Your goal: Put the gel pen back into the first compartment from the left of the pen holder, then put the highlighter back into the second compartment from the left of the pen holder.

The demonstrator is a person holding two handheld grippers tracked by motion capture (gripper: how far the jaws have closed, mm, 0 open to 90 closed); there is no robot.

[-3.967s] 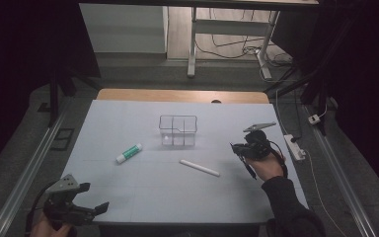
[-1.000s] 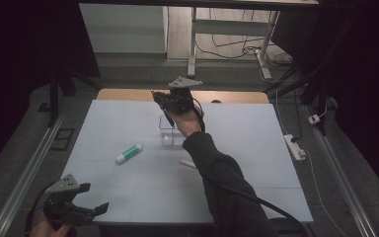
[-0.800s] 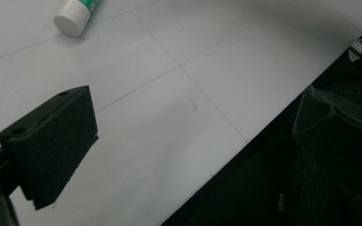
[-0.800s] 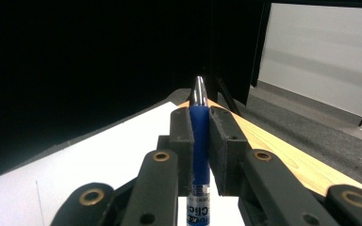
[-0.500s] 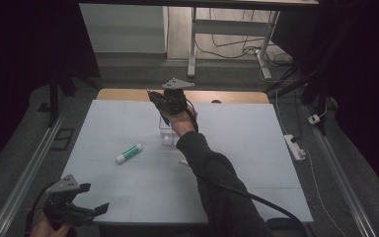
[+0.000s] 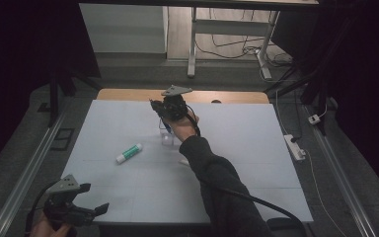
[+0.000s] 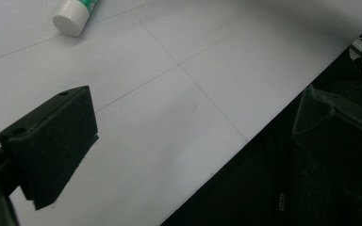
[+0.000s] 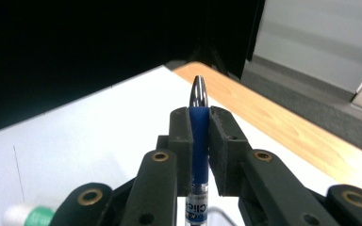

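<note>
The right gripper [image 6: 164, 109] hung over the far middle of the desk [image 6: 256, 163], close to the bare wooden strip [image 6: 237, 96] along the far edge. In the right gripper view its fingers [image 8: 181, 141] pinched a blue pen [image 8: 199, 141] upright between the pads, the metal tip clear above them. Just below the gripper, on the high view, stood a clear box [image 6: 167, 137], largely covered by the hand.

A glue stick [image 6: 129, 153] lay tilted left of centre, well apart from the box and from every edge. A white stick [image 6: 183, 161] showed only as a short end beside the sleeve [image 6: 217, 182].

The left gripper [image 6: 86, 211] sat at the near left corner, its fingers [image 7: 52, 141] spread, with nothing between them. In the left gripper view one pad lay over the white top near the front edge, with the glue stick's cap well ahead.

Open desk lay to the right of the sleeve and across the near middle. A power strip [image 6: 295, 147] lay off the right edge.
</note>
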